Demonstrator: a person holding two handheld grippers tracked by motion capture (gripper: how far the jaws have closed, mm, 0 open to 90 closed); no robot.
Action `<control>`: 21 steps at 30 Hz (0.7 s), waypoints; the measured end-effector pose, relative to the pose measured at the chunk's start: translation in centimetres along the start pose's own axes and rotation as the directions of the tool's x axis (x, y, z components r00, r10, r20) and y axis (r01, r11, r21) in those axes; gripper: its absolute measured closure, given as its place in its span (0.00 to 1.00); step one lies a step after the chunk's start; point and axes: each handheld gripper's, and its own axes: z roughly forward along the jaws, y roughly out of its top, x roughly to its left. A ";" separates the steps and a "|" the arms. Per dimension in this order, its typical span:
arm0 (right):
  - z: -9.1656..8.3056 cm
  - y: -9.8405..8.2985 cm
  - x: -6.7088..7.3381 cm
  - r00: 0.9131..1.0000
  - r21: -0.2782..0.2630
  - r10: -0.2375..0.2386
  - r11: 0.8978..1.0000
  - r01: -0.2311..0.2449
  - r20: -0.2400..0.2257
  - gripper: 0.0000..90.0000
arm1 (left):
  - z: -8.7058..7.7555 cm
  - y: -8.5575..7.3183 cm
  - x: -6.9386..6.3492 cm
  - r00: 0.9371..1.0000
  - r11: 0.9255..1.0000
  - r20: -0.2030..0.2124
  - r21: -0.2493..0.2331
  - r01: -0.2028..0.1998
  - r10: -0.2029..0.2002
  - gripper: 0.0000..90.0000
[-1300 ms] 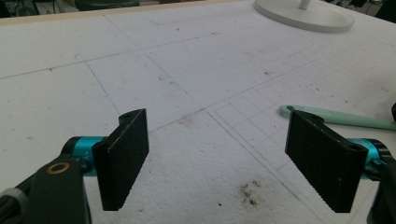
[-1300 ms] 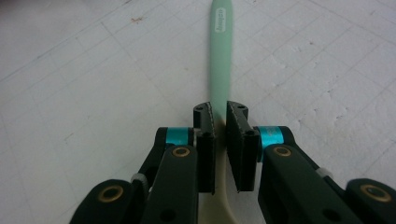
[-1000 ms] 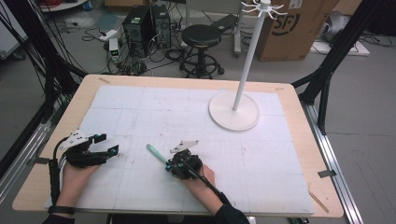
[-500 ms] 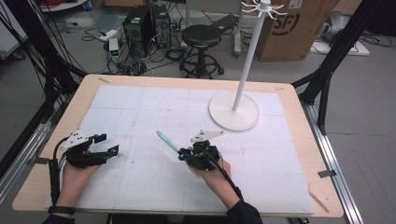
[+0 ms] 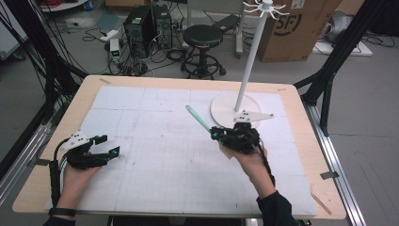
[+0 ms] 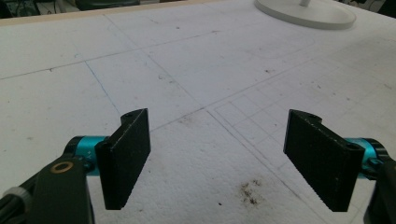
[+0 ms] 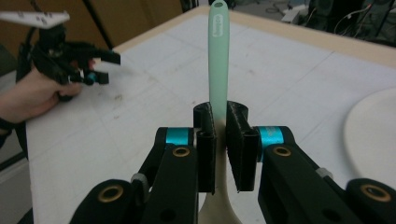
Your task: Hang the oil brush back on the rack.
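Note:
My right gripper [image 5: 216, 133] is shut on a utensil with a mint-green handle [image 5: 197, 118], held above the table just left of the white stand's round base [image 5: 223, 107]. In the right gripper view the jaws clamp the utensil [image 7: 218, 56] where its green handle meets a cream lower part, and the handle points away from me. My left gripper [image 5: 109, 145] rests near the table's front left, open. The left gripper view shows that gripper [image 6: 217, 154] with its jaws wide apart over bare white table and nothing between them. It appears far off in the right gripper view as well, the left gripper [image 7: 105, 65].
A white stand with a tall pole [image 5: 249, 61] and hooks on top rises from its base at the back right of the white gridded table [image 5: 155, 122]. The base's rim [image 6: 308, 9] lies far ahead of the left gripper. A stool and boxes stand beyond the table.
My right gripper has carried the utensil away from me and to the right, towards the stand's base. The left gripper has stayed put.

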 end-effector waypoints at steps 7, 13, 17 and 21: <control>-4.5 2.3 -2.3 0.999 -0.055 -0.012 0.998 0.014 0.049 0.92 | 0.0 0.0 0.0 1.000 1.000 0.001 0.000 0.002 -0.002 0.26; -8.2 4.0 -4.1 0.995 -0.100 -0.002 0.995 0.012 0.098 0.92 | 0.0 0.0 0.0 1.000 1.000 0.000 0.000 0.002 -0.002 0.26; -10.3 5.1 -5.0 0.992 -0.114 0.002 0.993 0.012 0.127 0.92 | 0.0 0.0 0.0 1.000 1.000 0.000 0.000 0.002 -0.002 0.26; -12.3 6.1 -5.5 0.988 -0.136 -0.001 0.990 0.022 0.154 0.92 | 0.0 0.0 0.0 1.000 1.000 -0.001 0.000 0.003 -0.003 0.26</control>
